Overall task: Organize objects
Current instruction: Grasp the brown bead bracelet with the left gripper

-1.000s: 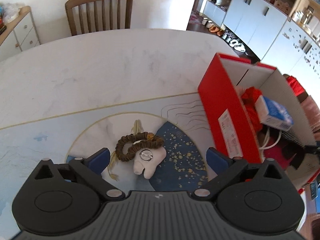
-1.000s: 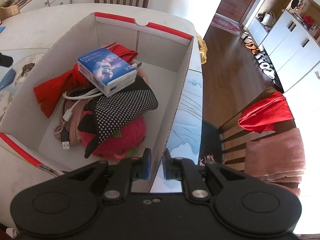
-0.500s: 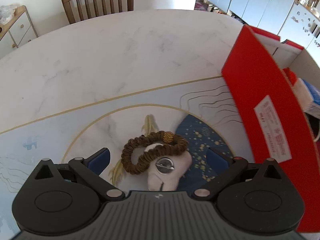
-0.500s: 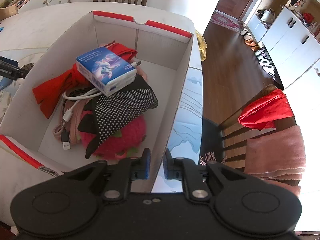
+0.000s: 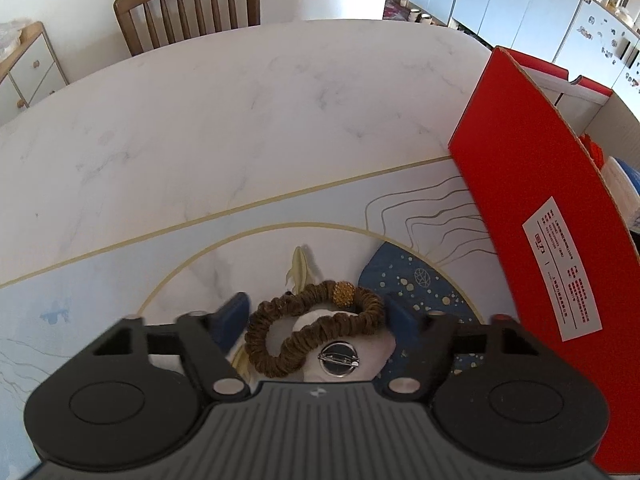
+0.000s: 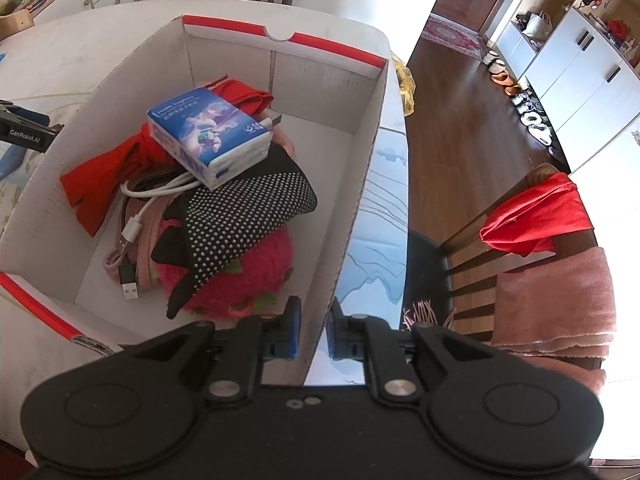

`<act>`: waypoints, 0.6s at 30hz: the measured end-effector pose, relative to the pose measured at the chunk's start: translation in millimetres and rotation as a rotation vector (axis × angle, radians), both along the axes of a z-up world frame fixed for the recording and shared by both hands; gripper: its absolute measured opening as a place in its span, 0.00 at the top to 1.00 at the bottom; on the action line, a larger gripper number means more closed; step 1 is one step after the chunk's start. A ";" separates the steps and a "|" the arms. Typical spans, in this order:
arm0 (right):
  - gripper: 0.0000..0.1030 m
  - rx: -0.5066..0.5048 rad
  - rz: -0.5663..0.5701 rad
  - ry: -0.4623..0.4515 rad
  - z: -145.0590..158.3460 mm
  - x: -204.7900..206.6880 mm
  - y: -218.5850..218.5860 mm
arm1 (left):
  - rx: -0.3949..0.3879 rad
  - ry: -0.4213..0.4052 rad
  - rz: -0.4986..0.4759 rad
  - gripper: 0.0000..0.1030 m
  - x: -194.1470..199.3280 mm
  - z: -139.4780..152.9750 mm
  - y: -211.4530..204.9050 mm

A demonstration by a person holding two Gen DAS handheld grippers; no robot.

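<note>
A brown scrunchie [image 5: 316, 328] with a gold bead lies on a white tooth-shaped plush pin [image 5: 348, 360] on the patterned table mat. My left gripper [image 5: 316, 316] points down over them. Its jaws are closing, with the scrunchie between the blue pads and a pad close to each side of it. The red shoebox [image 5: 532, 216] stands just to the right. In the right wrist view my right gripper [image 6: 314, 332] is shut on the near right wall of the box [image 6: 356, 184], one pad inside and one outside.
In the box lie a blue tissue pack [image 6: 208, 136], red cloth [image 6: 104, 184], a white USB cable [image 6: 140, 208], a black dotted cloth [image 6: 240, 224] and a red plush [image 6: 256, 276]. A wooden chair [image 5: 188, 4] stands beyond the marble table [image 5: 240, 112]; another chair [image 6: 536, 240] with cloths stands right.
My left gripper has sunk toward the scrunchie, and its jaws have narrowed from wide open to just either side of it. The right gripper and box have not moved.
</note>
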State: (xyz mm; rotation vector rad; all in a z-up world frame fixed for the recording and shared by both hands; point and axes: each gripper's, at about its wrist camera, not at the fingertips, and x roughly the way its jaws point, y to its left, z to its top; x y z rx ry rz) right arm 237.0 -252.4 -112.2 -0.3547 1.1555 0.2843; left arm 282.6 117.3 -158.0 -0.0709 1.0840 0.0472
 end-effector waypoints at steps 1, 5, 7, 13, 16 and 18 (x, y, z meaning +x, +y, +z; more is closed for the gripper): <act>0.88 0.001 0.000 0.001 -0.2 0.3 -0.3 | -0.006 -0.002 0.000 0.38 -0.2 0.0 0.7; 0.88 0.003 -0.001 0.002 -0.4 0.9 -0.9 | -0.031 -0.008 0.011 0.60 -2.5 1.3 4.8; 0.88 0.003 -0.001 0.002 -0.3 1.0 -1.1 | -0.033 -0.018 0.021 0.75 -4.9 4.2 6.7; 0.89 0.003 -0.001 0.002 -0.4 1.0 -0.8 | -0.068 -0.045 0.057 0.92 -12.2 21.2 16.5; 0.89 0.003 -0.001 -0.001 -0.5 0.9 0.0 | -0.081 -0.055 0.069 0.93 -16.3 30.2 20.2; 0.89 0.003 0.000 -0.003 -0.3 0.8 0.1 | -0.093 -0.062 0.077 0.93 -20.1 37.5 22.0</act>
